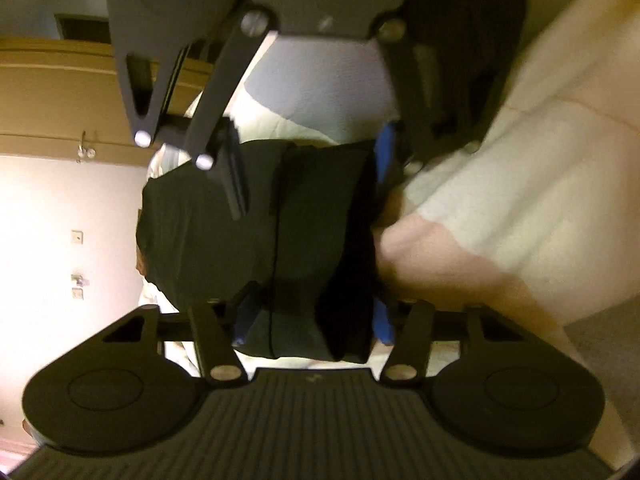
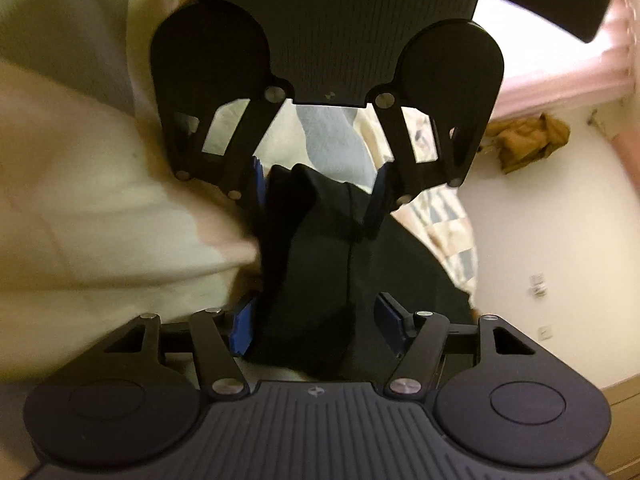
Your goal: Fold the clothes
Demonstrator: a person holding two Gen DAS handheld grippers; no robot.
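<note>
1. Left wrist view: the left gripper sits low in the picture. A black garment, bunched in thick folds, fills the gap between its blue pads.
2. Both pads look pressed on the fabric, so this gripper reads as clamped on the garment.
3. Same view: the right gripper faces in from the top. Its fingers stand either side of the garment's far end.
4. A pale quilt lies to the right of the garment, blurred. A light wall is on the left.
5. Right wrist view: the right gripper is at the bottom, jaws fairly wide. The garment lies between its pads.
6. The fabric is against the pad on the picture's left. At the other pad, black on black, I cannot tell whether it presses or stands clear.
7. Same view: the left gripper is opposite, closed on the garment's far end.
8. The quilt is on the left, blurred. A brown cloth hangs on the wall at right.
</note>
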